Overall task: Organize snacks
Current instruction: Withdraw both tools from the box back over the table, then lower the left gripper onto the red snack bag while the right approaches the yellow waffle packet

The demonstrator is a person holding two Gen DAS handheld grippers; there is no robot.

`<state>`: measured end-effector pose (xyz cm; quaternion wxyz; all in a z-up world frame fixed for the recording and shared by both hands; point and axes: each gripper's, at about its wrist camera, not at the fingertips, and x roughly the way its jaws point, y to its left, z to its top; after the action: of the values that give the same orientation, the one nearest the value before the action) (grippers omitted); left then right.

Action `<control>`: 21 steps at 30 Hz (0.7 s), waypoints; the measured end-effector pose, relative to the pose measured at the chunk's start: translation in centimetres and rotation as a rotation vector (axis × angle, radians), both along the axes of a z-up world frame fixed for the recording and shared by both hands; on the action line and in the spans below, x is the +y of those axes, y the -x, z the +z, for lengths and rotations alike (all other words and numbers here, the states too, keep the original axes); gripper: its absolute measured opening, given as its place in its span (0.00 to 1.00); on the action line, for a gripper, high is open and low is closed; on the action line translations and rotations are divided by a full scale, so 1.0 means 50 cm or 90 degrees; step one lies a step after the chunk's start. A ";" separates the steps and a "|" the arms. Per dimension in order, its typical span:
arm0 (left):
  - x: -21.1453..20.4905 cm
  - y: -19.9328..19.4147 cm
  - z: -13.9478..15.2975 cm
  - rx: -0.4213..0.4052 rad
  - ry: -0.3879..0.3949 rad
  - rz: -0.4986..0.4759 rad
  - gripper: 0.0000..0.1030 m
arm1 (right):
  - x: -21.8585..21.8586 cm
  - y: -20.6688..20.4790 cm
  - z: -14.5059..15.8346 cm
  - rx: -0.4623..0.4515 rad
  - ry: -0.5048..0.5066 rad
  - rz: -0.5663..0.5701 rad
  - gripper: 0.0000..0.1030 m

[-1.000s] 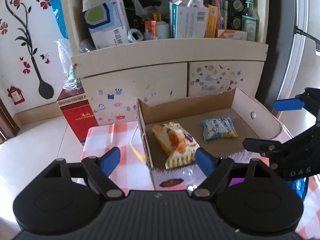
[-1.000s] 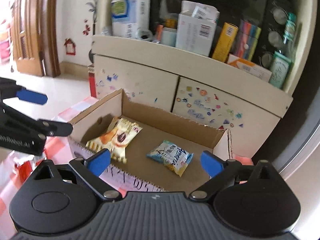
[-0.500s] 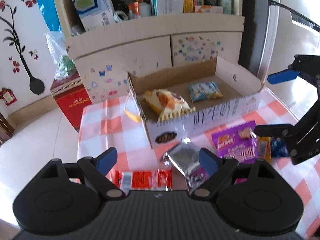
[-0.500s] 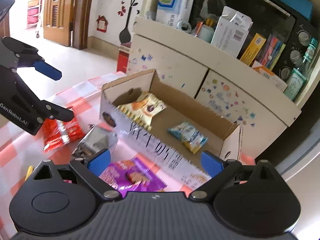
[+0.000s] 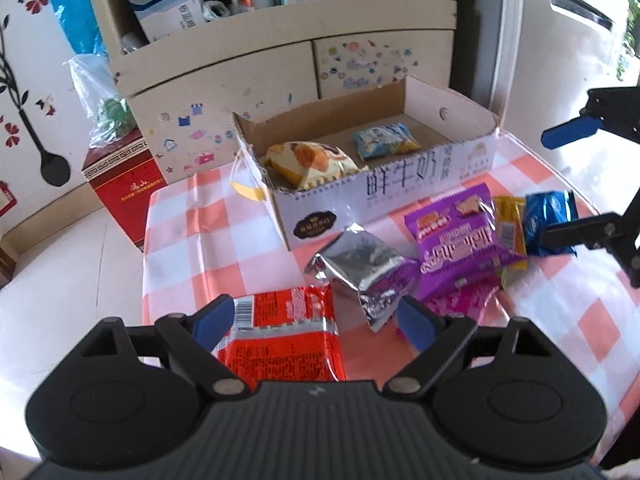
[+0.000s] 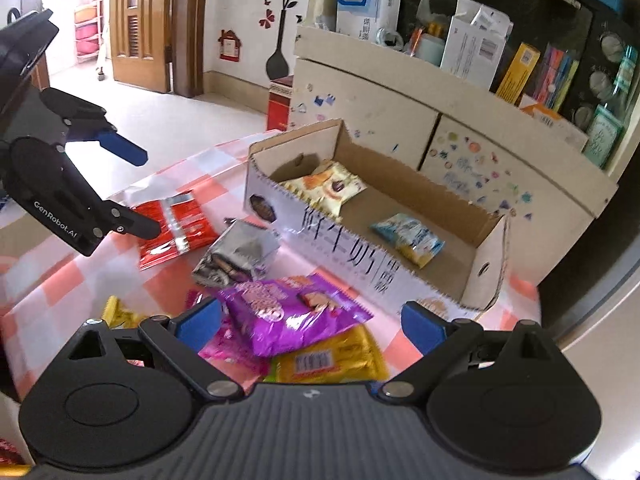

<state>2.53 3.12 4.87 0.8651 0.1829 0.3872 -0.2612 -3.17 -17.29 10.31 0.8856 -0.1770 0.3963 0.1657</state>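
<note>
Table (image 5: 188, 240), red-and-white checked cloth. Cardboard box (image 5: 384, 184) toward far edge. In front of it: red packet (image 5: 288, 332) near left edge, silver packet (image 5: 360, 264) mid-table, purple packet (image 5: 460, 236), yellow packet (image 5: 510, 224), blue packet (image 5: 548, 216) toward right edge.

The left gripper (image 5: 312, 322) body hides the near end of the red packet (image 5: 288, 332).

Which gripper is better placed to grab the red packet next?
Left. The left gripper has its open jaws right over the red packet; the right gripper is over the purple packet, farther away.
</note>
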 end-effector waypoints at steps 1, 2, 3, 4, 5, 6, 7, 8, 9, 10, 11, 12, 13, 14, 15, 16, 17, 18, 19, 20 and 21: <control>0.001 0.002 -0.002 0.001 -0.003 -0.006 0.86 | -0.006 0.002 -0.003 0.006 -0.009 0.000 0.96; 0.001 0.004 -0.004 0.002 -0.008 -0.012 0.86 | -0.010 0.003 -0.006 0.011 -0.015 -0.003 0.96; 0.002 0.005 -0.007 0.000 -0.014 -0.014 0.86 | -0.016 0.003 -0.009 0.018 -0.021 -0.008 0.96; 0.004 0.005 -0.011 -0.002 -0.021 -0.013 0.86 | -0.019 0.005 -0.012 0.023 -0.023 -0.009 0.94; 0.009 0.003 -0.015 -0.001 -0.024 -0.009 0.86 | -0.021 0.008 -0.016 0.026 -0.021 -0.005 0.92; 0.016 0.000 -0.020 0.005 -0.025 0.000 0.86 | -0.022 0.010 -0.019 0.027 -0.016 -0.002 0.91; 0.024 -0.006 -0.024 0.013 -0.024 0.010 0.86 | -0.023 0.012 -0.022 0.028 -0.013 0.000 0.89; 0.032 -0.012 -0.028 0.020 -0.022 0.021 0.86 | -0.024 0.013 -0.024 0.030 -0.013 -0.001 0.87; 0.040 -0.018 -0.030 0.028 -0.017 0.036 0.86 | -0.024 0.011 -0.024 0.030 -0.015 -0.003 0.86; 0.049 -0.024 -0.032 0.036 -0.009 0.050 0.86 | -0.024 0.007 -0.023 0.029 -0.018 -0.005 0.84; 0.057 -0.029 -0.033 0.045 0.003 0.064 0.86 | -0.022 0.002 -0.022 0.026 -0.023 -0.005 0.83; 0.065 -0.035 -0.034 0.056 0.017 0.079 0.86 | -0.020 -0.004 -0.020 0.024 -0.029 -0.004 0.83; 0.072 -0.041 -0.035 0.069 0.031 0.096 0.86 | -0.017 -0.009 -0.019 0.024 -0.037 -0.003 0.82; 0.079 -0.047 -0.037 0.080 0.040 0.110 0.86 | -0.014 -0.013 -0.020 0.027 -0.045 -0.002 0.82; 0.082 -0.050 -0.037 0.084 0.042 0.116 0.86 | -0.010 -0.016 -0.022 0.035 -0.054 0.000 0.81; 0.084 -0.049 -0.037 0.080 0.038 0.112 0.86 | -0.005 -0.018 -0.024 0.044 -0.059 0.004 0.80; 0.082 -0.046 -0.036 0.077 0.032 0.099 0.86 | 0.001 -0.016 -0.027 0.056 -0.065 0.015 0.79; 0.079 -0.041 -0.037 0.077 0.027 0.082 0.86 | 0.007 -0.010 -0.029 0.065 -0.071 0.029 0.79; 0.076 -0.035 -0.038 0.077 0.021 0.064 0.86 | 0.015 -0.003 -0.033 0.074 -0.077 0.044 0.79; 0.073 -0.028 -0.040 0.075 0.014 0.050 0.86 | 0.025 0.005 -0.041 0.088 -0.084 0.061 0.79; 0.071 -0.024 -0.042 0.073 0.005 0.040 0.86 | 0.035 0.011 -0.050 0.103 -0.086 0.074 0.79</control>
<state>3.72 6.69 2.78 0.8502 0.1518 0.4402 -0.2456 -3.71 -15.53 7.83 0.8494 -0.1254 0.4435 0.2572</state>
